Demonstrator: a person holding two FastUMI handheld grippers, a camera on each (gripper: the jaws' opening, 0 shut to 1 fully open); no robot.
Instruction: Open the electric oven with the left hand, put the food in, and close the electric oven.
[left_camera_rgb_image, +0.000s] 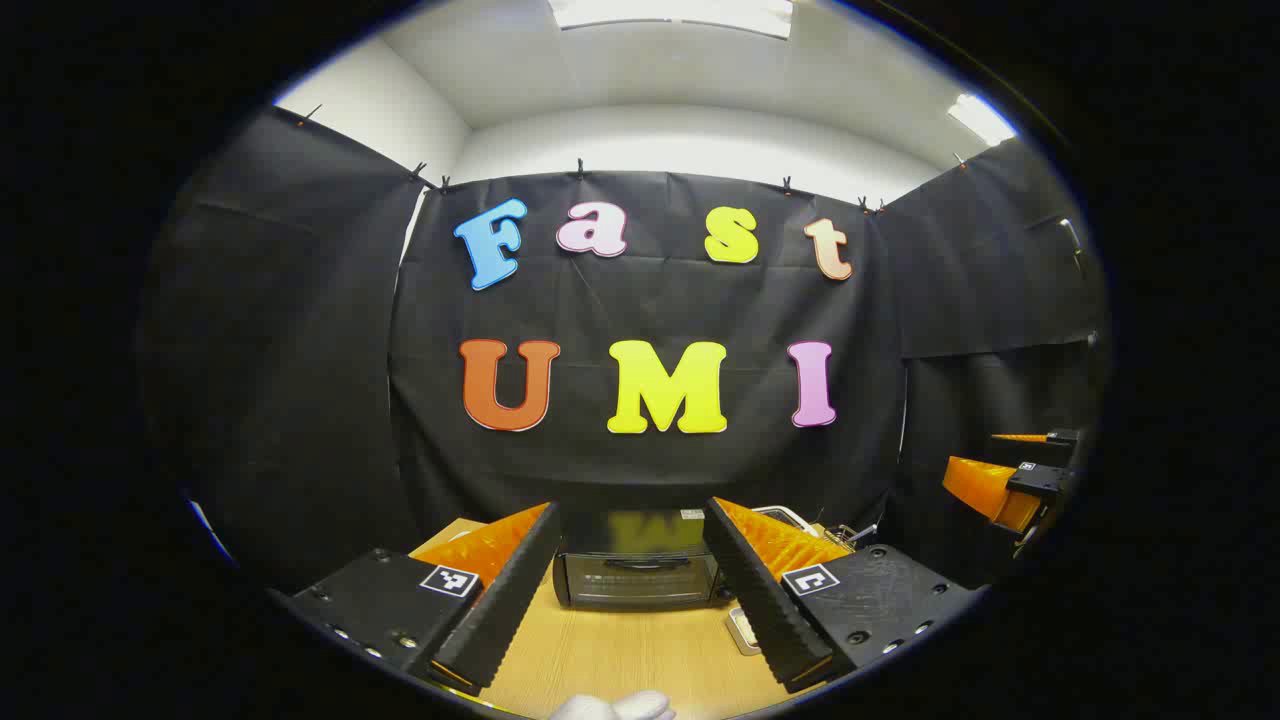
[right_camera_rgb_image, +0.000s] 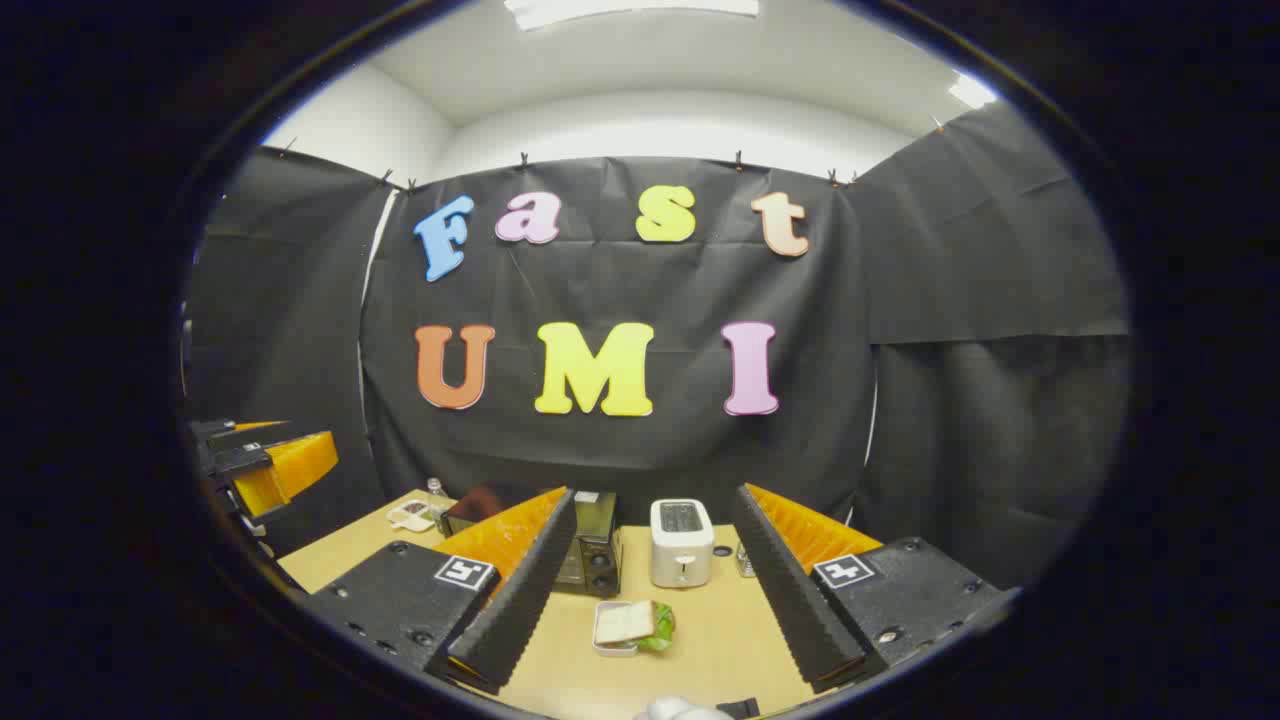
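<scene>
The left gripper (left_camera_rgb_image: 635, 590) stood open with ribbed fingers above the wooden table (left_camera_rgb_image: 620, 660), framing the boxy, closed oven (left_camera_rgb_image: 637, 575). The right gripper (right_camera_rgb_image: 650, 600) also gaped, over a sandwich (right_camera_rgb_image: 633, 623) near the rounded white toaster (right_camera_rgb_image: 681, 542).

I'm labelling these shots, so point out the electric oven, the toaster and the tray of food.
electric oven (left_camera_rgb_image: 637, 578): left gripper view, on its glass door.
toaster (right_camera_rgb_image: 681, 545): right gripper view, on its front face.
tray of food (right_camera_rgb_image: 628, 624): right gripper view, on the sandwich bread.
</scene>
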